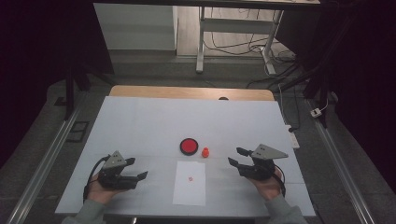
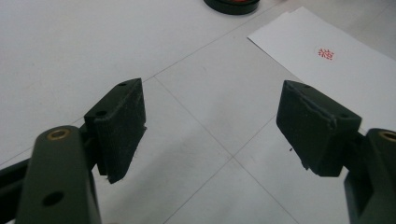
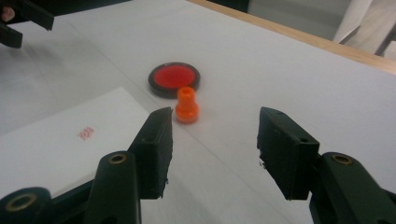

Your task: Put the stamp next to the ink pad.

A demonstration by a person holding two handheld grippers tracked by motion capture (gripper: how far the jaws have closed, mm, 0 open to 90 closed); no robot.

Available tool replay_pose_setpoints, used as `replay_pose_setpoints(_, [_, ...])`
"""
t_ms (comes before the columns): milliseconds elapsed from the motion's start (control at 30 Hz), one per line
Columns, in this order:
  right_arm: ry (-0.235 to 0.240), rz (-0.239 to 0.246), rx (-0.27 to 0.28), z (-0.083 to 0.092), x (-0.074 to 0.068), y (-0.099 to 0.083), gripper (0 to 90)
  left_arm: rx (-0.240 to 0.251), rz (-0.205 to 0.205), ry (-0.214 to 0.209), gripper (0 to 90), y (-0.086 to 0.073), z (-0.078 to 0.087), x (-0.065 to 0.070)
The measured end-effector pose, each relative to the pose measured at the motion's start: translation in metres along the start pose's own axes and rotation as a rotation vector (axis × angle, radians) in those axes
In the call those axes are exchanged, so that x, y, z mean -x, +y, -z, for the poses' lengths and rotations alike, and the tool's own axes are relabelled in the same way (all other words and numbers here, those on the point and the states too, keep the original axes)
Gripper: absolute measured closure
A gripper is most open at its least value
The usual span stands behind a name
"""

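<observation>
A round black ink pad (image 1: 189, 146) with a red face lies mid-table, and a small orange stamp (image 1: 205, 152) stands upright just right of it. In front of them lies a white paper sheet (image 1: 189, 183) bearing a red stamp mark (image 1: 190, 178). My left gripper (image 1: 137, 168) rests left of the sheet, open and empty; its own view shows the jaws (image 2: 212, 121) wide over bare table, with the mark (image 2: 325, 53) beyond. My right gripper (image 1: 235, 156) hovers right of the stamp, open. In its own view the jaws (image 3: 215, 140) point toward the stamp (image 3: 186, 106) and pad (image 3: 174, 78), apart from both.
The white table top (image 1: 140, 121) ends in a wooden strip (image 1: 191, 92) at the back. A power strip (image 1: 293, 137) lies off the right edge. Desk legs and cables (image 1: 243, 46) stand on the floor beyond.
</observation>
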State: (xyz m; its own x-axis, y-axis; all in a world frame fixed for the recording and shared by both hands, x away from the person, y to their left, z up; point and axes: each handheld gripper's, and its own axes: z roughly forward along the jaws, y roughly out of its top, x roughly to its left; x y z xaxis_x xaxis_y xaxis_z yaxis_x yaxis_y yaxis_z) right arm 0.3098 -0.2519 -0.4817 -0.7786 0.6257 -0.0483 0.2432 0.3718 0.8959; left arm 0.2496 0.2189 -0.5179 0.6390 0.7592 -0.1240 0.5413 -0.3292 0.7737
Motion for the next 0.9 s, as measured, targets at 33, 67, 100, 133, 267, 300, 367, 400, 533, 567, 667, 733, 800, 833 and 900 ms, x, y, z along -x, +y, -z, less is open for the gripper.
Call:
replay_pose_setpoints(33, [-0.016, 0.008, 0.001, 0.005, 0.001, -0.002, 44.7, 0.0, -0.001, 0.0, 24.5, 0.0, 0.0, 0.0])
replay_pose_setpoints(67, [-0.026, 0.014, -0.003, 0.012, 0.002, -0.005, 44.7, 0.0, -0.001, -0.001, 24.5, 0.0, 0.0, 0.001])
replay_pose_setpoints(100, [-0.03, 0.018, 0.001, 0.017, 0.004, -0.008, 44.7, -0.002, -0.002, -0.003, 24.5, 0.0, 0.0, 0.001])
replay_pose_setpoints(133, [-0.036, 0.01, -0.001, 0.023, 0.005, -0.011, 44.7, -0.001, -0.003, -0.002, 24.4, 0.0, -0.001, 0.001])
replay_pose_setpoints(267, [-0.05, -0.012, -0.001, 0.039, 0.011, -0.024, 44.6, -0.005, -0.007, -0.004, 24.5, 0.001, -0.002, 0.002])
replay_pose_setpoints(300, [-0.053, -0.014, -0.005, 0.041, 0.012, -0.026, 44.6, -0.005, -0.007, -0.004, 24.5, 0.001, -0.002, 0.002])
replay_pose_setpoints(367, [-0.055, -0.019, -0.01, 0.045, 0.014, -0.03, 44.8, -0.005, -0.007, -0.003, 24.4, 0.001, -0.002, 0.002])
replay_pose_setpoints(400, [-0.056, -0.019, -0.012, 0.046, 0.015, -0.032, 44.8, -0.004, -0.007, -0.002, 24.5, 0.001, -0.002, 0.002])
replay_pose_setpoints(533, [-0.063, -0.03, -0.019, 0.047, 0.018, -0.036, 44.8, -0.004, -0.006, -0.002, 24.4, 0.001, -0.002, 0.002])
replay_pose_setpoints(567, [-0.065, -0.03, -0.02, 0.047, 0.019, -0.036, 44.8, -0.005, -0.007, -0.002, 24.4, 0.001, -0.002, 0.002])
replay_pose_setpoints(667, [-0.065, -0.03, -0.02, 0.047, 0.019, -0.036, 44.8, -0.006, -0.008, -0.003, 24.4, 0.001, -0.002, 0.002])
replay_pose_setpoints(733, [-0.066, -0.032, -0.017, 0.048, 0.019, -0.035, 45.0, -0.005, -0.007, -0.002, 24.5, 0.001, -0.002, 0.001])
replay_pose_setpoints(800, [-0.065, -0.033, -0.015, 0.048, 0.019, -0.035, 45.2, -0.006, -0.007, -0.002, 24.5, 0.0, -0.002, 0.001])
replay_pose_setpoints(833, [-0.064, -0.032, -0.016, 0.048, 0.02, -0.035, 45.7, -0.006, -0.007, -0.001, 24.4, 0.0, -0.002, 0.001])
replay_pose_setpoints(900, [-0.066, -0.031, -0.017, 0.048, 0.02, -0.036, 46.0, -0.003, -0.007, 0.002, 24.4, 0.0, -0.002, 0.001])
